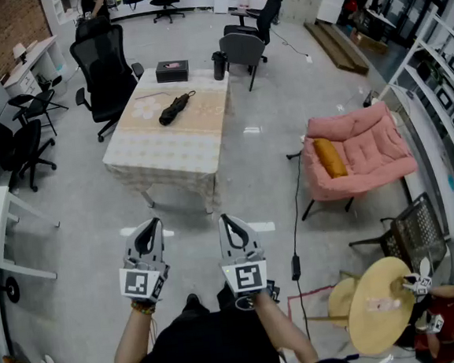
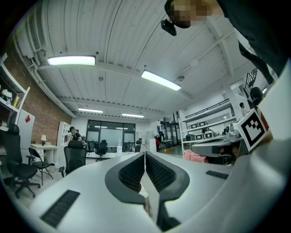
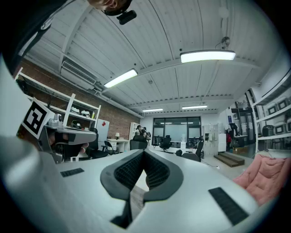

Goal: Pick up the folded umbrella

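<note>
Both level, left gripper (image 1: 151, 226) closed, right gripper (image 1: 225, 220) closed, empty

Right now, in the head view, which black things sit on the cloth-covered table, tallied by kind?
Folded umbrella: 1
Box: 1
Tall container: 1
Total: 3
A thin dark streak near the umbrella is too small to name, so it is not counted.

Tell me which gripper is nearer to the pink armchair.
Right. The pink armchair stands ahead and to the right of the right gripper; the left gripper is beside it, on the side away from the chair. Neither touches it.
</note>
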Demonstrator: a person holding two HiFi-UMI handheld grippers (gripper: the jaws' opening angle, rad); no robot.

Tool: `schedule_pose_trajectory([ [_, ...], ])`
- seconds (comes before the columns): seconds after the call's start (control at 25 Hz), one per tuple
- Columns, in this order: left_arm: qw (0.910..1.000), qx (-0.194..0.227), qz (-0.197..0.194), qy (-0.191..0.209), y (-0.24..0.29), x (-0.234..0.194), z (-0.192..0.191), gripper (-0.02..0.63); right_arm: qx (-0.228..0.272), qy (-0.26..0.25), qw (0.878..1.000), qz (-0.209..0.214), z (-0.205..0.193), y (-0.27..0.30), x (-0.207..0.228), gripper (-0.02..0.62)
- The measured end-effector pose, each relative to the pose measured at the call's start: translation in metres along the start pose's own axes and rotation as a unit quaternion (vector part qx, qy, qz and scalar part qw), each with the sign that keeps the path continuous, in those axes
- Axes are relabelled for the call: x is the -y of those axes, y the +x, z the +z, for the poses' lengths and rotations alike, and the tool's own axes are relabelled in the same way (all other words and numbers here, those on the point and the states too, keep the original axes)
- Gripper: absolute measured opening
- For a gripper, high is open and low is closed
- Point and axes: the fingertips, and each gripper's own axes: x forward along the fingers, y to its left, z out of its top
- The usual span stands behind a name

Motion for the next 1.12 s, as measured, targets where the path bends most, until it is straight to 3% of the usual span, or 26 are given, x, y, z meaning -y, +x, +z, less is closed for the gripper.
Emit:
schedule_pose_trajectory([
  [0.28,1.0000,-0.005,-0.004,0.002,0.034,0.015,-0.002,0.017,0.013,0.010,1.000,0.023,0.001,0.020,0.028,0.017],
  [0.84,0.9998,-0.008,0.017,0.007,0.107,0.045,-0.013,0.017,-0.013,0.001,0.998,0.058,-0.034,0.056,0.091,0.017],
  [1.12,0.9997,-0.016,0.018,0.001,0.133,0.034,-0.020,0.017,-0.024,0.012,0.998,0.054,-0.038,0.083,0.109,0.017],
])
